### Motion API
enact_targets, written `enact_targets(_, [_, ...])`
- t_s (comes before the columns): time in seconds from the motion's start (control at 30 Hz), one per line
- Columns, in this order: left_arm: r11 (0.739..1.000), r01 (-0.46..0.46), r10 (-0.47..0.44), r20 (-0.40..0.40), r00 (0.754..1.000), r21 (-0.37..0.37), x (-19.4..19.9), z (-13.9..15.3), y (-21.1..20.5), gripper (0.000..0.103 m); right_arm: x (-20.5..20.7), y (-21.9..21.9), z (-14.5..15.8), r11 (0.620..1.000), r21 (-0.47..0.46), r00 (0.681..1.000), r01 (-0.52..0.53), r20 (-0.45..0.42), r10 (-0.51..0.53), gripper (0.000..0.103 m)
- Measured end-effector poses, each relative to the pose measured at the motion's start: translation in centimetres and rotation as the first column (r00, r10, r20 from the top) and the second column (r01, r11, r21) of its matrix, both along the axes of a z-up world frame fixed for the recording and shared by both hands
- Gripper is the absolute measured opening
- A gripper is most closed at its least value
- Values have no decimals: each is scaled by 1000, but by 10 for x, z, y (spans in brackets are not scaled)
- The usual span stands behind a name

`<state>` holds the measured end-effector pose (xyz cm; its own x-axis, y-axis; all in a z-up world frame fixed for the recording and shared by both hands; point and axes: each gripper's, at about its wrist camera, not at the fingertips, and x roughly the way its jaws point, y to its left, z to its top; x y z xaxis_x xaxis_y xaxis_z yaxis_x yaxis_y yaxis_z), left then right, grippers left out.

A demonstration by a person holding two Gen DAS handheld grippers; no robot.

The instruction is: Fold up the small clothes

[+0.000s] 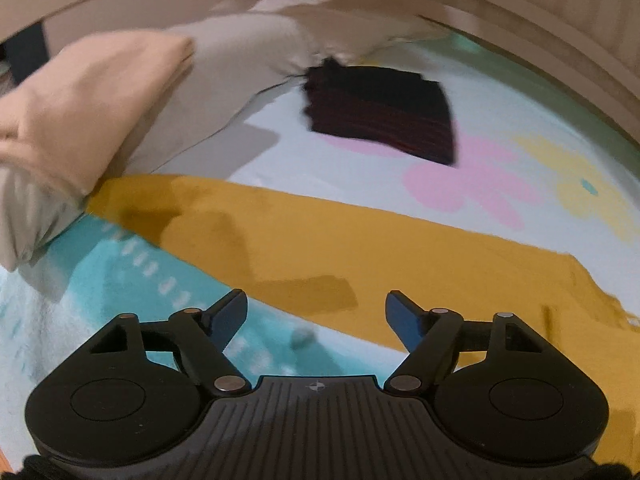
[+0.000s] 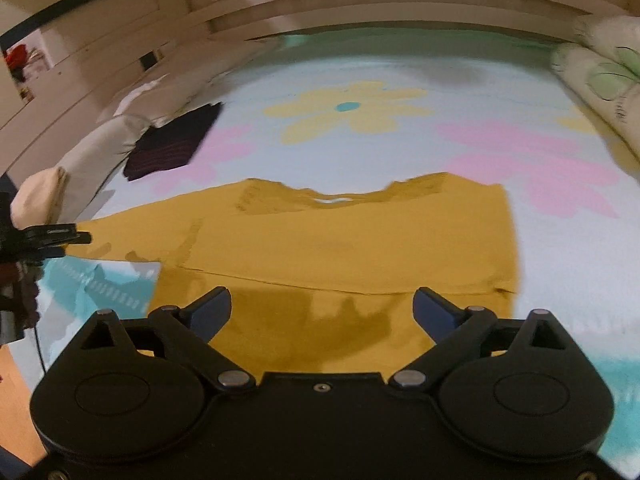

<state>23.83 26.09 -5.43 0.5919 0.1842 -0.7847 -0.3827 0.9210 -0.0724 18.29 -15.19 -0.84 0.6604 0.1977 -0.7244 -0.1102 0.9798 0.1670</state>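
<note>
A mustard-yellow shirt (image 2: 360,240) lies flat on the flowered bed sheet (image 2: 360,152), neckline facing away and its right side folded in to a straight edge. One sleeve (image 1: 320,240) stretches out to the left. My left gripper (image 1: 316,300) hovers open over that sleeve with nothing between its fingers. In the right wrist view the left gripper (image 2: 76,236) shows side-on at the sleeve's end. My right gripper (image 2: 322,294) is open above the shirt's lower part, empty.
A folded dark striped garment (image 1: 380,116) lies on the sheet beyond the shirt, beside a grey pillow (image 1: 240,60) with a folded peach cloth (image 1: 92,96) on it. A flowered pillow (image 2: 600,76) lies at far right. A wooden bed frame (image 2: 360,12) borders the far side.
</note>
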Motion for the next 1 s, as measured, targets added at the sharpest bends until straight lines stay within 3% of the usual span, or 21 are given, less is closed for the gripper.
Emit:
enact_targets(0.27, [972, -177, 183, 30, 983, -155, 2, -17, 59, 75, 14, 16, -7, 997, 63, 999, -39, -31, 41, 98])
enact_targets(0.47, [957, -228, 232, 1, 973, -181, 14, -36, 76, 75, 15, 20, -4, 993, 111, 999, -48, -17, 50, 98])
enact_targets(0.57, [963, -224, 230, 23, 973, -146, 19, -36, 76, 76, 14, 19, -4, 991, 126, 999, -48, -17, 51, 98])
enact_targets(0.7, [961, -229, 241, 60, 969, -153, 26, -37, 78, 76, 13, 19, -5, 989, 136, 998, -49, -25, 53, 98])
enact_targets(0.73, [960, -234, 247, 74, 966, -154, 27, -37, 78, 72, 13, 19, -5, 989, 140, 998, -51, -26, 55, 98])
enact_targets(0.8, [960, -244, 259, 102, 960, -141, 30, -37, 76, 8, 13, 18, -3, 988, 146, 998, -52, -24, 56, 98])
enact_targets(0.9, [961, -218, 238, 110, 965, -170, 35, -28, 64, 5, 12, 18, -2, 988, 147, 998, -52, -16, 55, 98])
enact_targets(1.0, [988, -126, 139, 158, 978, -91, 45, 2, 27, 5, 12, 16, -1, 988, 147, 999, -47, -14, 50, 98])
